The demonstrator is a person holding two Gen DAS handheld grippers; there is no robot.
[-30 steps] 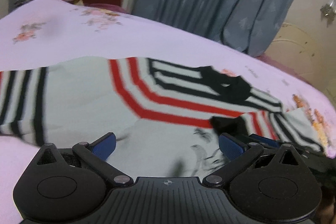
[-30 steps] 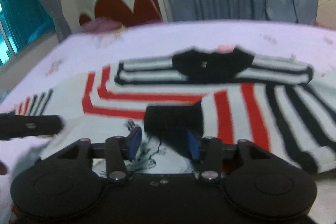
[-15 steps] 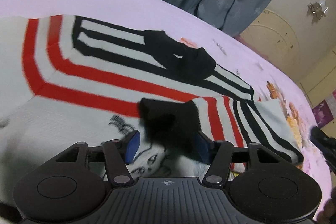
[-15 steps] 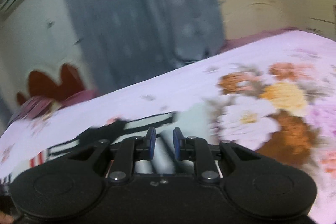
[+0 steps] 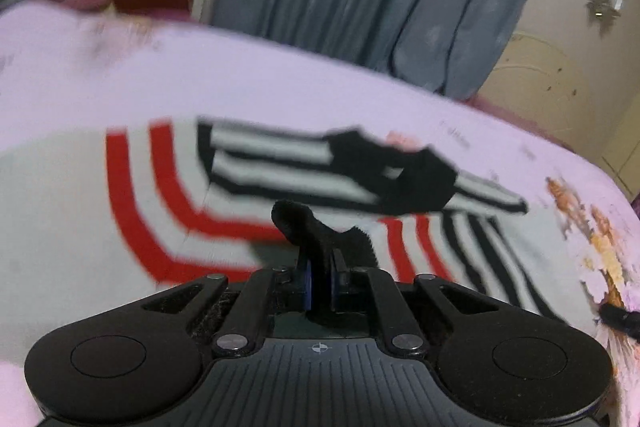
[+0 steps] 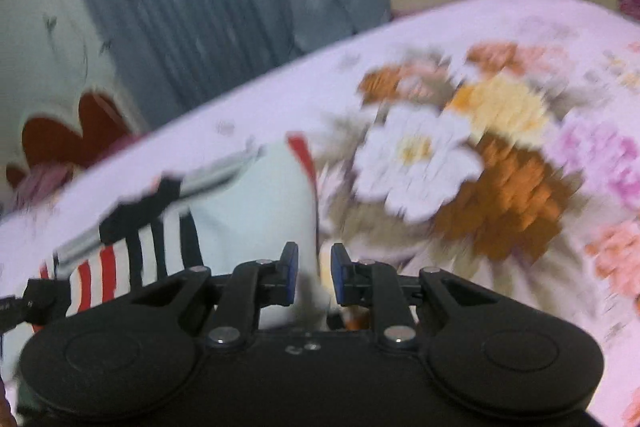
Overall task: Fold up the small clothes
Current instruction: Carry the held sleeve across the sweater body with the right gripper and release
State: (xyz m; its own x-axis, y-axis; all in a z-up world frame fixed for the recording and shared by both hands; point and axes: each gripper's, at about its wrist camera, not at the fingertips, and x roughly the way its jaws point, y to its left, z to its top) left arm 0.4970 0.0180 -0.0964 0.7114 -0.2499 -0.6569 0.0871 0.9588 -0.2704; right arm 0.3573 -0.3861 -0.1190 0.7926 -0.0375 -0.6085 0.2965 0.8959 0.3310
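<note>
Black cuff (image 5: 316,227) pinched in our left claw (image 5: 319,281), just closed; striped sweater (image 5: 200,211) flat on the bed (image 5: 280,75). Right claw (image 6: 314,273) narrow at its hem, grip unclear. Thin pinch may slip when lifted.

The bed (image 5: 320,87) carries a lilac sheet (image 6: 520,27) printed with flower clusters. A striped sweater (image 5: 80,207), white with red and black bands, lies flat directly on the sheet. The largest flower print (image 6: 460,155) lies just beside the sweater's edge.
</note>
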